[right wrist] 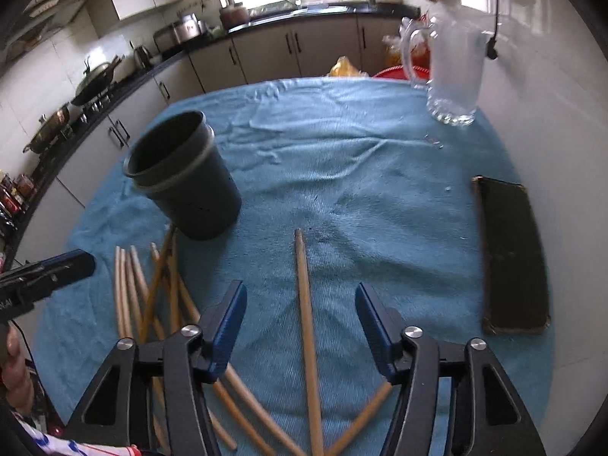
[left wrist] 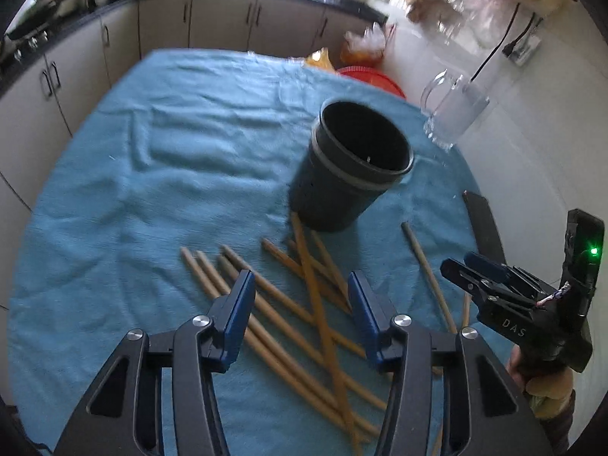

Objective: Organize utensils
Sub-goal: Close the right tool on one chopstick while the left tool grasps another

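A loose heap of wooden chopsticks (left wrist: 300, 315) lies crisscrossed on the blue towel (left wrist: 171, 174) that covers the worktop, their far ends reaching up to the foot of the dark cylindrical holder (left wrist: 349, 167). The holder stands upright just beyond the heap with nothing visible inside it. One single chopstick (right wrist: 306, 323) lies apart from the pile, to its right, pointing away toward the middle of the towel.

The left gripper (left wrist: 300, 304) hangs over the heap with its blue-padded fingers (left wrist: 239, 315) spread wide, several sticks lying between them below; it grips nothing. The right gripper (right wrist: 300, 317) is likewise spread wide and holds nothing, its fingers (right wrist: 228, 323) straddling the lone chopstick.

Farther out, a flat black rectangular object (right wrist: 511, 258) rests on the towel near the right-hand wall, and a clear glass pitcher (right wrist: 452, 72) stands at the far right corner. A red basin (left wrist: 374, 79) shows just past the far edge of the worktop. Kitchen cabinets (left wrist: 220, 22) run along the back.
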The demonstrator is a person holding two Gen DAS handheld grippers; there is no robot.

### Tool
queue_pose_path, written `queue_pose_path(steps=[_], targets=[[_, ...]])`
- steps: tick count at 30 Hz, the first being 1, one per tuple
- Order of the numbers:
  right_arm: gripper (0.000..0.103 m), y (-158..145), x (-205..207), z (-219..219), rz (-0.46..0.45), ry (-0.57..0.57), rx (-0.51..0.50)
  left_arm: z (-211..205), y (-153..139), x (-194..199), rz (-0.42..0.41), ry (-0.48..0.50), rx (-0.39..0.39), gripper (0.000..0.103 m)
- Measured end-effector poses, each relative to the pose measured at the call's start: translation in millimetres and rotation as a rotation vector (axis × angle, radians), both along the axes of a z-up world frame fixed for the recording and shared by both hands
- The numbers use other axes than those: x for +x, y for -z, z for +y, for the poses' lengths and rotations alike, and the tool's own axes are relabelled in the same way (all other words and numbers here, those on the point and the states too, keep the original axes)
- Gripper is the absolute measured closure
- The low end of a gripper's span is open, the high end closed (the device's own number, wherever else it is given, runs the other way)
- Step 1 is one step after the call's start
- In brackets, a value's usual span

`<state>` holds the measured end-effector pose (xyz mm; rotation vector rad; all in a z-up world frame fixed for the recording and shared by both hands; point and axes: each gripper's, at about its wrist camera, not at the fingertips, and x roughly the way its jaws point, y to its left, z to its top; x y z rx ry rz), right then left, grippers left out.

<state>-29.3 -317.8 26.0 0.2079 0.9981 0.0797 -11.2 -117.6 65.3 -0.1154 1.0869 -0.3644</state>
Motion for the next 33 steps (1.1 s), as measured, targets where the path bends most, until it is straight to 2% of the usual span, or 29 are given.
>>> queue_pose_path(steps=[4,8,12,15,16,17,18,19,20,24,28,33], targets=[[0.049,9,14,3,0.031,-0.013,-0.019,-16,23,17,0.063,0.02,0.029,0.071],[0.051,17,21,5,0.05,-0.016,-0.024,-24,39,27,0.092,0.012,0.056,0.072],[0.058,28,28,12,0.078,-0.027,-0.061,-27,50,33,0.127,0.02,0.065,0.083],[0.06,28,33,20,0.082,-0.032,-0.113,-28,49,34,0.124,0.02,0.055,0.085],[0.065,28,35,22,0.084,-0.032,-0.124,-28,49,35,0.121,0.02,0.049,0.09],[0.077,27,37,25,0.087,-0.032,-0.148,-29,49,35,0.118,0.021,0.043,0.094],[0.084,28,38,27,0.087,-0.033,-0.17,-29,49,36,0.121,0.021,0.038,0.094],[0.094,28,39,29,0.087,-0.034,-0.185,-28,48,35,0.117,0.015,0.038,0.095],[0.095,27,40,30,0.087,-0.037,-0.189,-26,46,34,0.111,0.011,0.038,0.095],[0.095,18,30,25,0.054,-0.031,-0.125,-16,33,20,0.079,0.019,0.004,0.096],[0.095,-6,10,22,-0.019,-0.012,-0.081,-3,8,-1,0.014,0.029,-0.021,0.096],[0.095,-43,-23,23,-0.13,0.009,-0.042,14,-37,-44,-0.125,0.053,-0.053,0.096]])
